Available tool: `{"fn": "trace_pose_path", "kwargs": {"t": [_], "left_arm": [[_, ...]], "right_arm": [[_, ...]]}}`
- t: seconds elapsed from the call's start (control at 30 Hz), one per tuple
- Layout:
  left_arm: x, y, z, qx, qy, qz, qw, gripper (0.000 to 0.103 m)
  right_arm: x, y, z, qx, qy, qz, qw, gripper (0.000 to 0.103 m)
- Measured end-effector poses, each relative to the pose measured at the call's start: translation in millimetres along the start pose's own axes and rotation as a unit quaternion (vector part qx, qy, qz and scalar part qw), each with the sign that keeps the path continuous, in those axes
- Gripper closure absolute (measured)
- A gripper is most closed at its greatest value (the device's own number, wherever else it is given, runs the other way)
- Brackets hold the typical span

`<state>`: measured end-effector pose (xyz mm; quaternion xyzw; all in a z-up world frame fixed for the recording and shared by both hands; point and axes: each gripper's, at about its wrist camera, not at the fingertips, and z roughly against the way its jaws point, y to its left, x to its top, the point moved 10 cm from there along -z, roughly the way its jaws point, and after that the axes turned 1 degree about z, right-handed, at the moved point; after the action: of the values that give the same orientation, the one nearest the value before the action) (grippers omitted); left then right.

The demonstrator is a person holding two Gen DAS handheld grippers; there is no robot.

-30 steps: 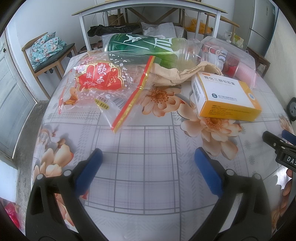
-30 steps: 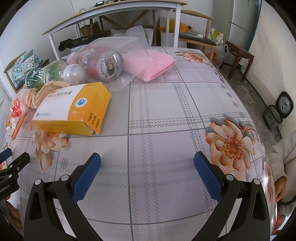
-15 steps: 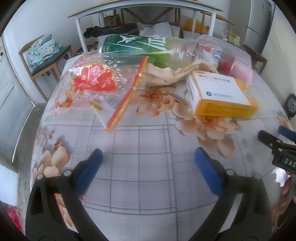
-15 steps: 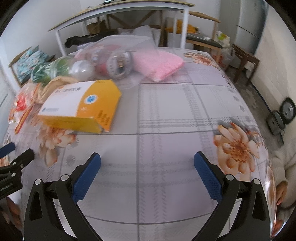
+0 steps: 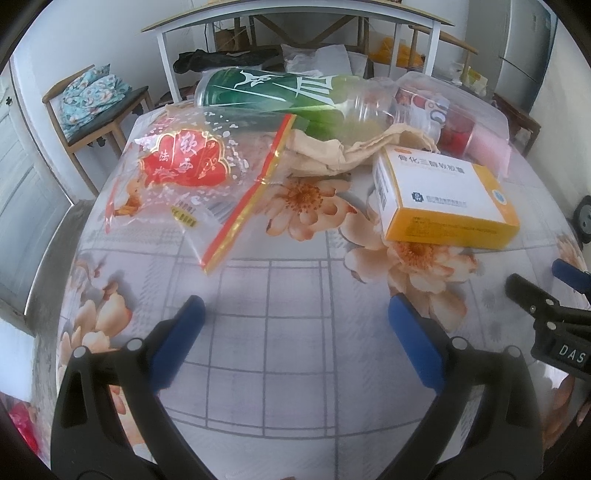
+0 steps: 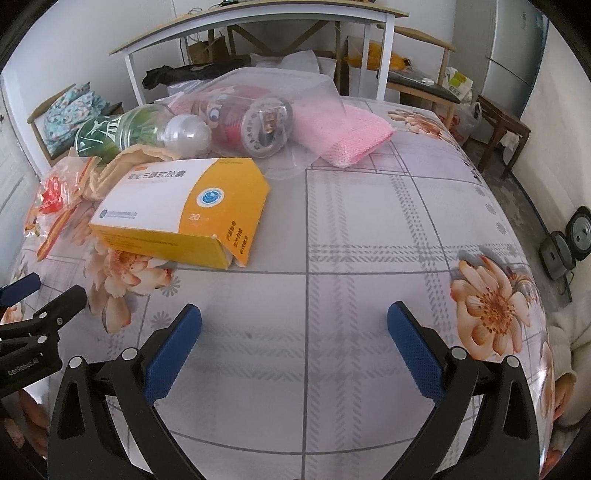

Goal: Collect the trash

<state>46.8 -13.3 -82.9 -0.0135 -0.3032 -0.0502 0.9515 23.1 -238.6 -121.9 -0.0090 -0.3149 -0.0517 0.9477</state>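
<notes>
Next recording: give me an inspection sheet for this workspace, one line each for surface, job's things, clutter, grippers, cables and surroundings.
Surface: floral tablecloth, front half bare.
Job's things: yellow medicine box, end flap open; green bottle lying on its side; red snack bag; crumpled beige wrapper; can inside a clear bag.
Clutter: pink cloth at the far side.
Grippers: left gripper and right gripper open, holding nothing, above the table.
Cables: nothing seen on the table.
Surroundings: chair with cushions, white-legged table, fridge.
</notes>
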Motion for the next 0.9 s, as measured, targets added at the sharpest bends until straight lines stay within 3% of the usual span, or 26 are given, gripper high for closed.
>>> {"fn": "trace_pose_path", "kwargs": {"t": [0.9], "left_arm": [[-1.9,-3.7,-1.3,0.007,-0.001,0.011,0.9999,0.007]], "right_arm": [[6.8,22.3,-5.1,0.017,0.001,0.026,1.0,0.006]]}}
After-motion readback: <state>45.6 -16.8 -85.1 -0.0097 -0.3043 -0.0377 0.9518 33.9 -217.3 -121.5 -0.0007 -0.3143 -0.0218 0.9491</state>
